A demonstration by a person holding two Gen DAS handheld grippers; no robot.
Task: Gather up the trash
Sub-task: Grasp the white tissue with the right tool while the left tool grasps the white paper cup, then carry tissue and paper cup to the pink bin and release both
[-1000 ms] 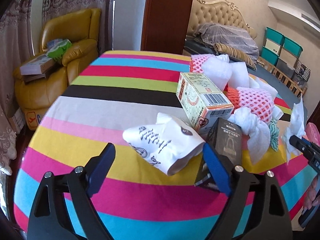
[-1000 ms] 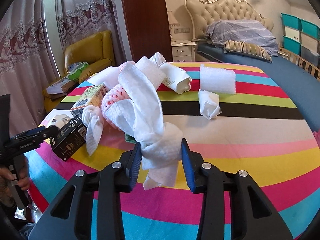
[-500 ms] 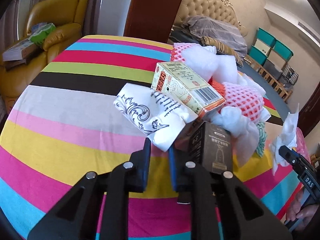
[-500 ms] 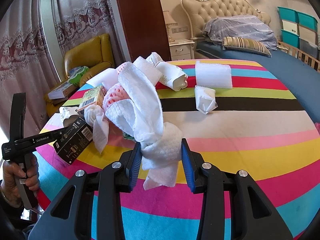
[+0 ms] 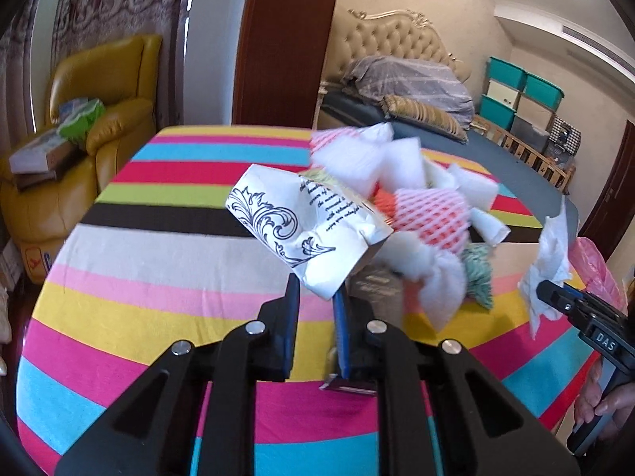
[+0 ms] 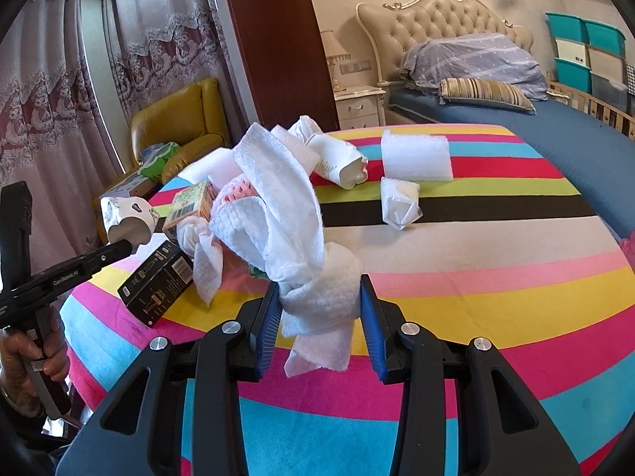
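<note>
My left gripper (image 5: 315,297) is shut on a crumpled white paper cup (image 5: 305,226) with black scroll print and holds it above the striped table (image 5: 158,261). The cup also shows in the right wrist view (image 6: 127,218), at the tip of the left gripper. My right gripper (image 6: 319,297) is shut on a knotted white tissue (image 6: 293,230) and holds it above the table. Behind lies a trash pile: a pink foam net (image 5: 428,218), a black box (image 6: 158,281), a printed carton (image 6: 190,206).
On the far side of the table lie a white foam block (image 6: 414,156), a small crumpled white packet (image 6: 399,202) and another squashed paper cup (image 6: 337,158). A yellow armchair (image 5: 79,119) stands left; a bed (image 6: 496,99) lies behind. A pink bag (image 5: 595,269) hangs at the right table edge.
My left gripper closed on the paper cup and lifted it off the table. My right gripper stayed shut on the tissue, barely moving.
</note>
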